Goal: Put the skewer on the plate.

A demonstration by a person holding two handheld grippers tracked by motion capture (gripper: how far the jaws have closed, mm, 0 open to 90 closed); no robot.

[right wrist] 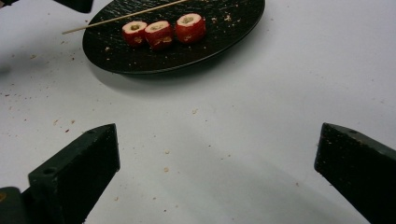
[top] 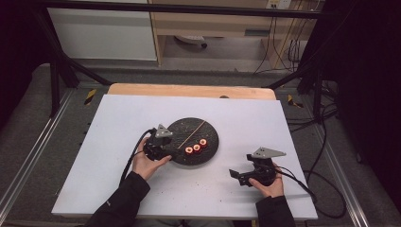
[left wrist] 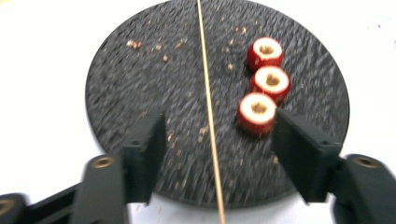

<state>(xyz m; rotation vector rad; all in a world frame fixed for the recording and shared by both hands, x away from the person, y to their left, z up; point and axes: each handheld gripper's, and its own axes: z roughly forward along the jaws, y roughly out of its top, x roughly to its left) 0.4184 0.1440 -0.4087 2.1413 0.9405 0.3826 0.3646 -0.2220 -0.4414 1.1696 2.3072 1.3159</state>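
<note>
White table (top: 118, 142), black plate (top: 210, 130) central, open left gripper (top: 166, 150) at its rim.

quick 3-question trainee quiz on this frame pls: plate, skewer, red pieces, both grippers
1. How many red cored pieces lie on the black plate?
2. True or false: the wooden skewer is threaded through all the red pieces.
3. In the left gripper view, where does the skewer lie relative to the left gripper? A) between its open jaws, untouched B) clamped in shut jaws C) outside both jaws

Key:
1. Three, in a row, touching or nearly so.
2. False. It lies bare on the plate beside them.
3. A. The jaws stand apart with the skewer running between them. The right gripper is also open, over the bare white table short of the plate.
</note>
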